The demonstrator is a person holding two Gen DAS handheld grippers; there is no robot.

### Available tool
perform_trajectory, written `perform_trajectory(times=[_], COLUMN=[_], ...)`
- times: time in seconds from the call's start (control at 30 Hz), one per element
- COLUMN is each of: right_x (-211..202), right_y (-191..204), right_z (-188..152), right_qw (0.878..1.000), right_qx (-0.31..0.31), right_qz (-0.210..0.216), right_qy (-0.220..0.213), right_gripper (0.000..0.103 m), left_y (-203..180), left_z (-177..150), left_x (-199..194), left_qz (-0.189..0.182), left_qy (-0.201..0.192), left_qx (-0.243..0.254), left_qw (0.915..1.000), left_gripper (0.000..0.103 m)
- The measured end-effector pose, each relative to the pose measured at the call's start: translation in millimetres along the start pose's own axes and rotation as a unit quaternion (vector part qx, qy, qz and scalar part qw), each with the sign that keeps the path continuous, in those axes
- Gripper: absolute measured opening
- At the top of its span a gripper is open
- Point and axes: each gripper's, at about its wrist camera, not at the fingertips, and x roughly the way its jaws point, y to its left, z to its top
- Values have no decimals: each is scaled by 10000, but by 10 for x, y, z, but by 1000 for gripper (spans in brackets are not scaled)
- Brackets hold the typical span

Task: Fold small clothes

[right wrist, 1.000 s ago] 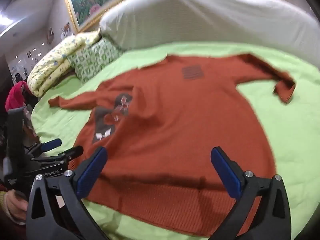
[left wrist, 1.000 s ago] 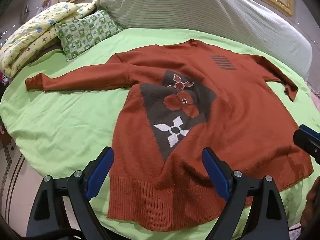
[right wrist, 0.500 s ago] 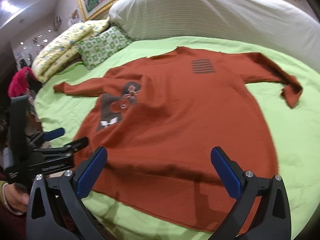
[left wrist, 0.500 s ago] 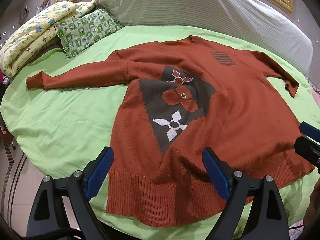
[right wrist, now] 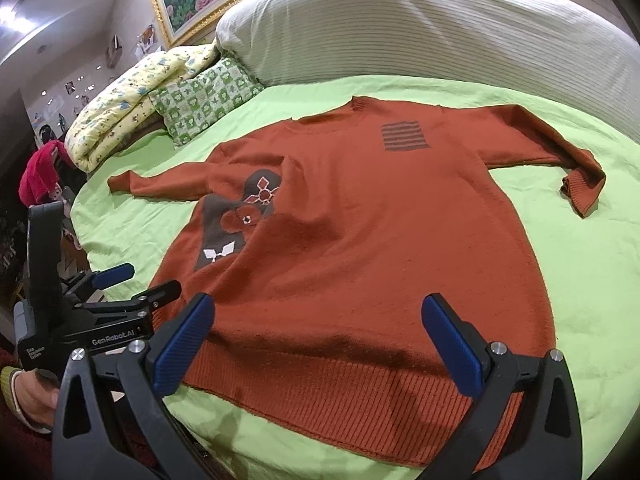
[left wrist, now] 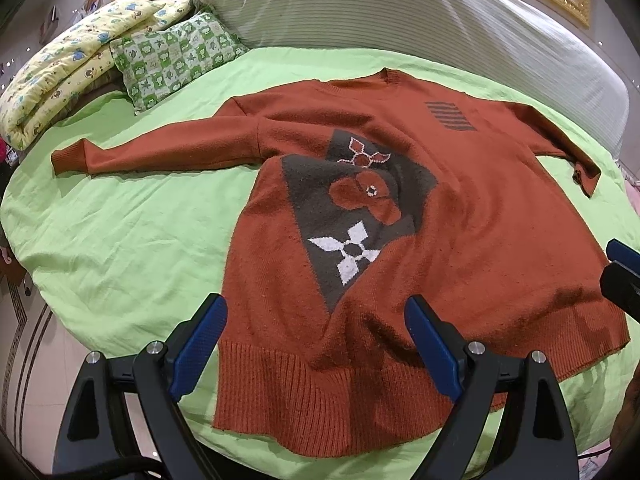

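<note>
A rust-orange sweater point(left wrist: 460, 240) with a dark patterned panel lies flat, front up, on the green bed, both sleeves spread out. It also shows in the right wrist view point(right wrist: 380, 248). My left gripper point(left wrist: 316, 344) is open and empty, hovering above the hem's left part. My right gripper point(right wrist: 320, 340) is open and empty above the hem's right part. The left gripper also shows at the left of the right wrist view point(right wrist: 132, 284). The right gripper's tip shows at the right edge of the left wrist view point(left wrist: 624, 276).
The round bed has a green sheet point(left wrist: 120, 240). A green checked pillow point(left wrist: 176, 56) and a yellow folded quilt point(left wrist: 64, 76) lie at the back left. A grey padded headboard point(left wrist: 440, 12) curves behind. The floor point(left wrist: 32, 352) lies below the bed's left edge.
Both grippers have drawn back and risen a little, so more of the sweater and bed shows. The right wrist view has turned sharp. The sweater has not moved.
</note>
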Motion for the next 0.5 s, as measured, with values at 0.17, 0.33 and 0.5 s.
perform_trajectory(times=[0.17, 0.33, 0.5], right_x=[28, 39, 44], right_y=[33, 40, 51], right_z=[2, -4, -2], right_qw=[9999, 9999, 9999], right_qx=[-85, -104, -106], right_qz=[29, 23, 23], right_qy=[45, 56, 76], right_gripper=[103, 103, 103], left_y=[3, 5, 8], left_z=[-2, -2, -2], left_x=[10, 28, 39], left_qz=[-6, 5, 16], left_qy=[7, 25, 28], left_qx=[6, -1, 3], left_qw=[10000, 10000, 10000], left_gripper=[91, 91, 91])
